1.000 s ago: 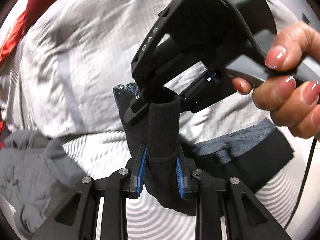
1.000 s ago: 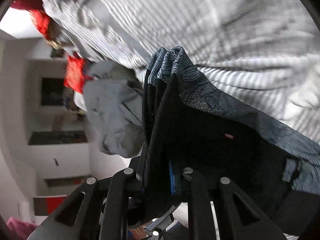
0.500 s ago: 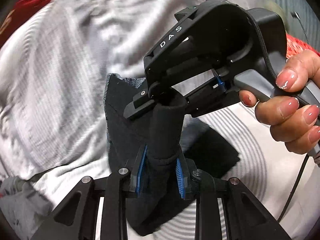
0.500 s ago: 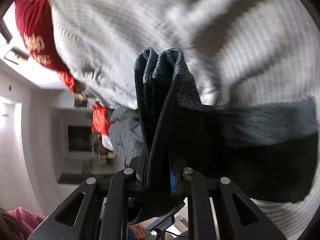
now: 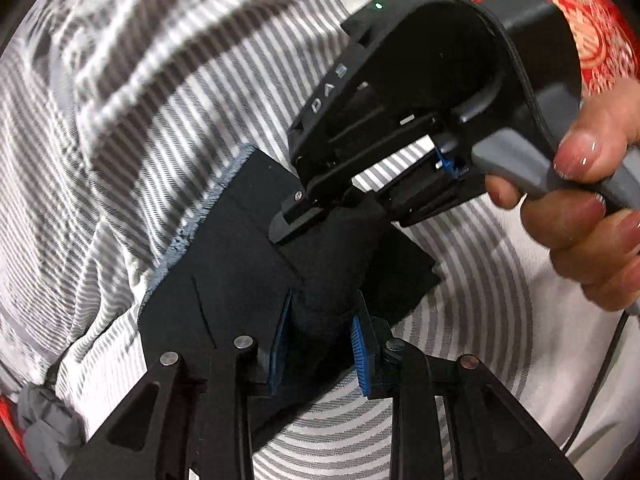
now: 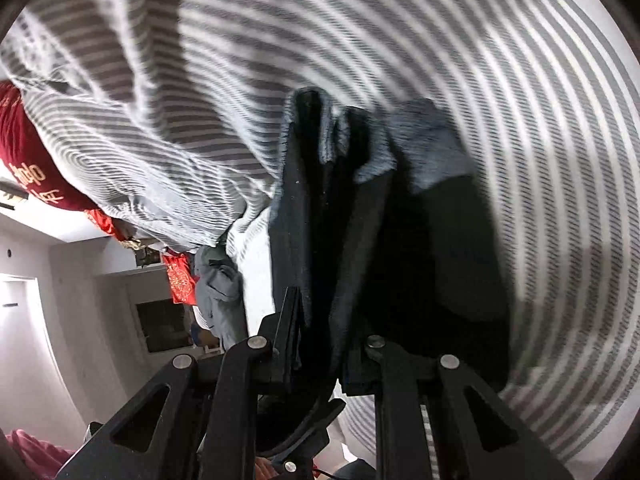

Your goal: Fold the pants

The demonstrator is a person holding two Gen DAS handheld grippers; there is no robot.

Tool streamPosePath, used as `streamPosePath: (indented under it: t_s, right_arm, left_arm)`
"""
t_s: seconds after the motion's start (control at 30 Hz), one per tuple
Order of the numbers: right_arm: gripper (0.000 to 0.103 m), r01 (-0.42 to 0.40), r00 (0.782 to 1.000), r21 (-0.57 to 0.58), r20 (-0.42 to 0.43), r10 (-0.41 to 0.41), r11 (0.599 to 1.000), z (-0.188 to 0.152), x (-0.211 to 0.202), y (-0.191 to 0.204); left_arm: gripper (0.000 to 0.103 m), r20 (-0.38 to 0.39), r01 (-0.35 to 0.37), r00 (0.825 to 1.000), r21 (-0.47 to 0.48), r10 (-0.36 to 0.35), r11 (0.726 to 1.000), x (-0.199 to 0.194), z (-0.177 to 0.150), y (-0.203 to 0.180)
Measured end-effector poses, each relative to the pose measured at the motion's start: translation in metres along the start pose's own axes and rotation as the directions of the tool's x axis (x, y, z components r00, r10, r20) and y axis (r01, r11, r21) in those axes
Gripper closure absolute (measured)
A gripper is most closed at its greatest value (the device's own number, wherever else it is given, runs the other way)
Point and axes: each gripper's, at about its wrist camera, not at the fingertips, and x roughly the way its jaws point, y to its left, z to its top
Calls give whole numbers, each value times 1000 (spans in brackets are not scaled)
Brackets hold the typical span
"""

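Observation:
The dark pants (image 5: 224,280) with a frayed light-blue hem lie bunched and folded over the grey-striped bed sheet (image 5: 132,128). My left gripper (image 5: 320,340) is shut on a thick roll of the dark cloth between its blue pads. My right gripper (image 5: 320,208), held in a hand, is shut on the same roll just ahead of the left. In the right wrist view the right gripper (image 6: 320,344) clamps several stacked layers of the pants (image 6: 360,208), which stand up in folds close to the lens.
A grey garment (image 6: 218,288) lies at the bed's edge, also low left in the left wrist view (image 5: 44,432). Red cloth (image 5: 560,28) sits at the upper right. The room beyond the bed shows white walls (image 6: 60,320).
Both grippers have moved with the pants over the sheet, and the cloth now lies lower and flatter on it. The right gripper has turned further. Both stay shut on the cloth.

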Motion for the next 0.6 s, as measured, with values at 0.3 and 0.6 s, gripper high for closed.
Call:
streamPosePath:
  t_s: [0.3, 0.6]
  right_arm:
    - [82, 60, 998, 25, -9, -60, 998, -6, -9, -10]
    - [44, 382, 924, -33, 39, -381, 924, -22, -46, 22]
  left_arm:
    - [33, -46, 60, 997, -54, -62, 997, -13, 0, 9]
    - [33, -147, 14, 987, -330, -66, 944, -31, -17, 85]
